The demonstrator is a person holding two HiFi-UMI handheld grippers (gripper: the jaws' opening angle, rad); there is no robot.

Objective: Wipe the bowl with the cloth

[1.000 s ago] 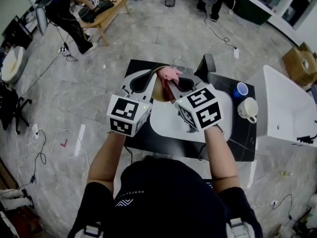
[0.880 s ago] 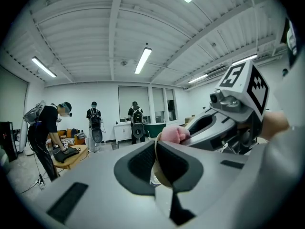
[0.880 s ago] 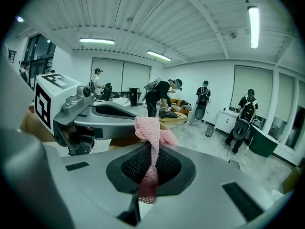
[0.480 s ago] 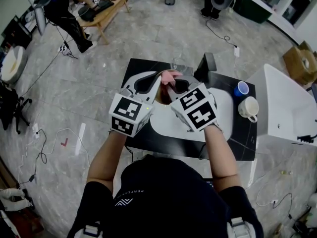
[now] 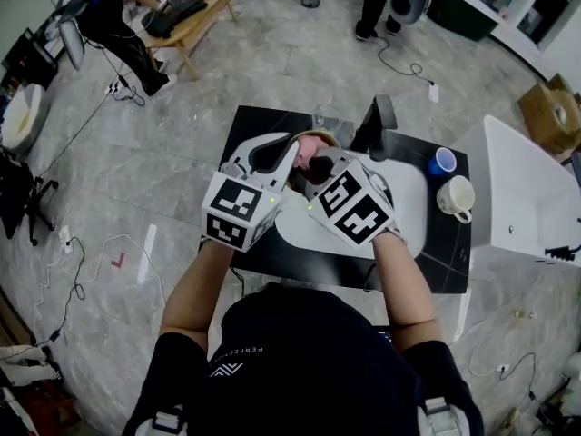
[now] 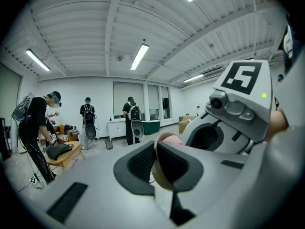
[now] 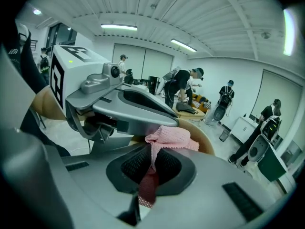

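A tan bowl point(image 5: 293, 181) is held tilted above the white mat point(image 5: 408, 189), between my two grippers. My left gripper point(image 5: 289, 157) is shut on the bowl's rim point(image 6: 159, 175). My right gripper point(image 5: 313, 166) is shut on a pink cloth point(image 7: 170, 135), which is bunched against the inside of the bowl point(image 7: 207, 138). In the head view the cloth point(image 5: 312, 142) peeks out above the right jaws. In the left gripper view the cloth point(image 6: 170, 139) shows just behind the rim, with the right gripper's body point(image 6: 238, 113) close on the right.
The black table point(image 5: 445, 243) carries the white mat, a blue cup point(image 5: 442, 163) and a white mug point(image 5: 454, 198) at the right. A dark upright object point(image 5: 379, 118) stands at the table's far edge. A white counter point(image 5: 526, 198) is to the right. People stand farther back in the room.
My right gripper has swung left and turned, carrying the cloth across the inside of the bowl. The left gripper and bowl have shifted slightly.
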